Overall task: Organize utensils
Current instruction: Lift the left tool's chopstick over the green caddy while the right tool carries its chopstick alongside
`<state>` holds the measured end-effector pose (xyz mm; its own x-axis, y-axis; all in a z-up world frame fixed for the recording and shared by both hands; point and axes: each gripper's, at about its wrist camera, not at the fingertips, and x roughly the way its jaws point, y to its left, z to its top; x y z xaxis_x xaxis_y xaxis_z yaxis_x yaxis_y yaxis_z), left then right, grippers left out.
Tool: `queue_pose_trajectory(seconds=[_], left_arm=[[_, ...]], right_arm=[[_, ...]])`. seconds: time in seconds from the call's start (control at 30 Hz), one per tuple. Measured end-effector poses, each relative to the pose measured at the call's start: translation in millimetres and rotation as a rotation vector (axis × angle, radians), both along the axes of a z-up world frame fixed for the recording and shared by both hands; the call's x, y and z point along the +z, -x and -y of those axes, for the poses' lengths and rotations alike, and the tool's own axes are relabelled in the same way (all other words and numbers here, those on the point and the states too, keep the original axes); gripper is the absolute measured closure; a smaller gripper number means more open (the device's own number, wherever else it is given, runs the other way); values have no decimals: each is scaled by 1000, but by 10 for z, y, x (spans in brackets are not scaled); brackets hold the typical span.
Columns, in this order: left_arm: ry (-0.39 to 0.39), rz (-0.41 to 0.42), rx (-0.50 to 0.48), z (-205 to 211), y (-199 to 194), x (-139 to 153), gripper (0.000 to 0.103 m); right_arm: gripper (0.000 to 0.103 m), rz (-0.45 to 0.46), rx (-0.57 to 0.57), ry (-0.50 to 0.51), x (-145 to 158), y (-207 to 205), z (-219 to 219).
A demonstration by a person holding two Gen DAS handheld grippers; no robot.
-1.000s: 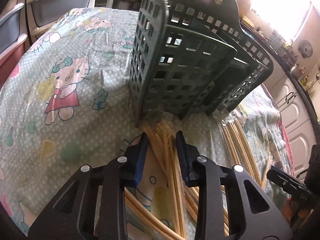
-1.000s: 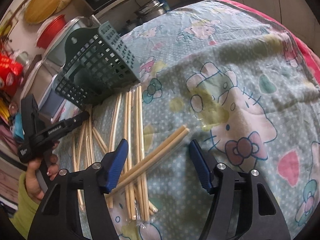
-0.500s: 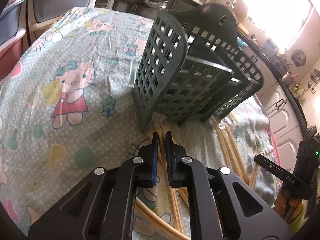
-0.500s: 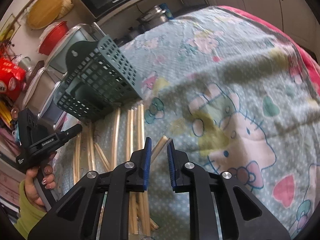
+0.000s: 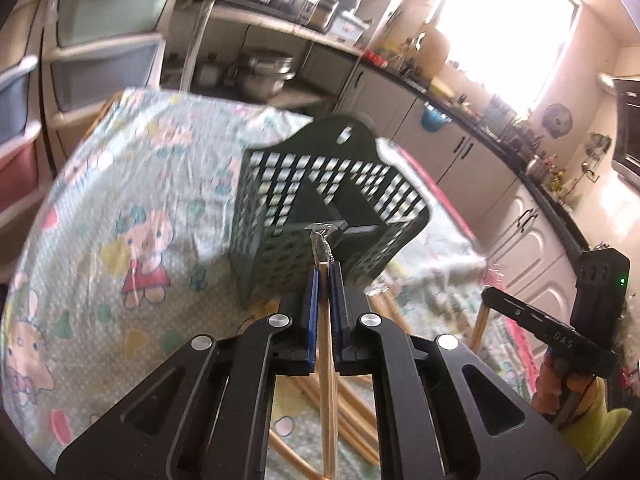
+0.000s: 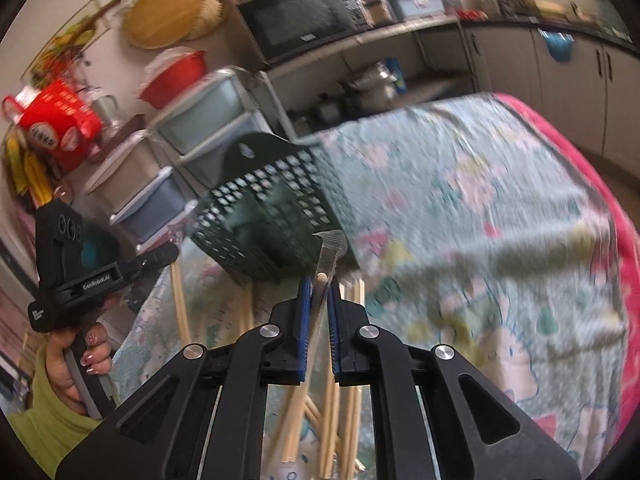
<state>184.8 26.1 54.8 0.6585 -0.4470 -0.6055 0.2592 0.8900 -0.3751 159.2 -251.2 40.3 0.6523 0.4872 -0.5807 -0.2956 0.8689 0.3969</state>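
Your left hand-held gripper (image 5: pixel 324 280) clenched one wrapped chopstick pair (image 5: pixel 325 354), long axis pointing straight ahead at the green basket (image 5: pixel 320 204). Your right hand-held gripper (image 6: pixel 318 292) clenched another pair (image 6: pixel 320 312), basket ahead-left.

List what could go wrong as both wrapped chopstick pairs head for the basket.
The dark green lattice basket lies tipped on the cartoon-print tablecloth, so chopsticks may slide out. The left gripper pinches wooden chopsticks near their tip; they might pivot. The right gripper's plastic-wrapped chopsticks could slip.

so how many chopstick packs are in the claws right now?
2. One wrapped chopstick pack is clamped in the left claw, another in the right claw. More lie loose on the tablecloth, partly hidden.
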Motion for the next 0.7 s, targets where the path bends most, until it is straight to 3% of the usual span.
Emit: queue_pose_trajectory(seconds=[0.33, 0.7], left_arm=[[20, 132, -28, 109, 138, 528, 100], [22, 248, 8, 90, 77, 976, 100]], right_arm=[[97, 166, 67, 37, 554, 94, -185], [97, 315, 63, 55, 1014, 9, -322]])
